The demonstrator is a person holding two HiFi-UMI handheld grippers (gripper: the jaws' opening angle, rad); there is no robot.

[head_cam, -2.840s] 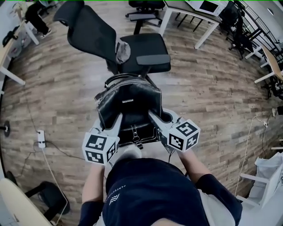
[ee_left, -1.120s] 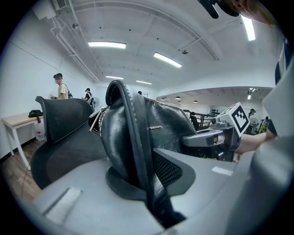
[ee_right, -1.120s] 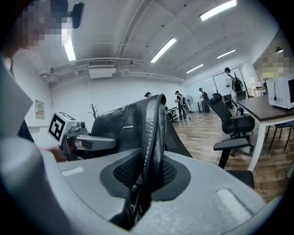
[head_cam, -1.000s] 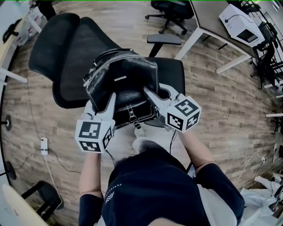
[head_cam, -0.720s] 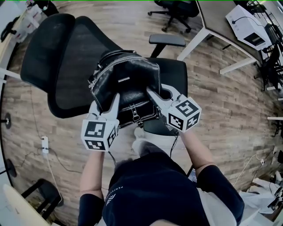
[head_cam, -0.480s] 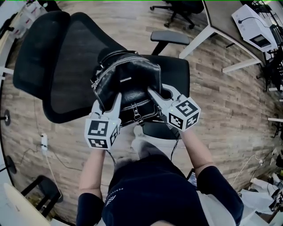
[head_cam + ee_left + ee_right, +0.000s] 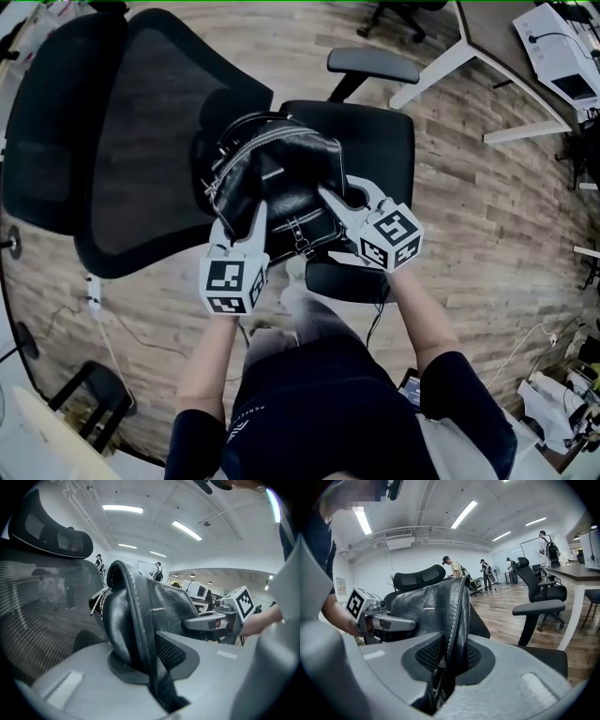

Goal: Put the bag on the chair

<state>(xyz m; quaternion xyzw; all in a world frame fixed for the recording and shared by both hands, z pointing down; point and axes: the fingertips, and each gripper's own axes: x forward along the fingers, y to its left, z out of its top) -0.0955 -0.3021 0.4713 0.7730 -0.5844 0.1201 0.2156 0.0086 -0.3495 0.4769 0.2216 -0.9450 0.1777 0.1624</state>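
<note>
A black leather bag with a zip and buckle straps hangs upright between my two grippers, over the seat of a black office chair. My left gripper is shut on the bag's left side edge. On the right side edge my right gripper is shut the same way. In each gripper view the leather runs straight down between the pads. The bag's bottom is hidden, so I cannot tell whether it touches the seat.
The chair's mesh backrest and headrest stand to the bag's left. One armrest lies beyond the seat, another just below my right gripper. White desks, other chairs and a floor cable surround the spot.
Both grippers have come down with the bag and moved further over the seat. The chair now fills more of the head view. Both grips look the same.
</note>
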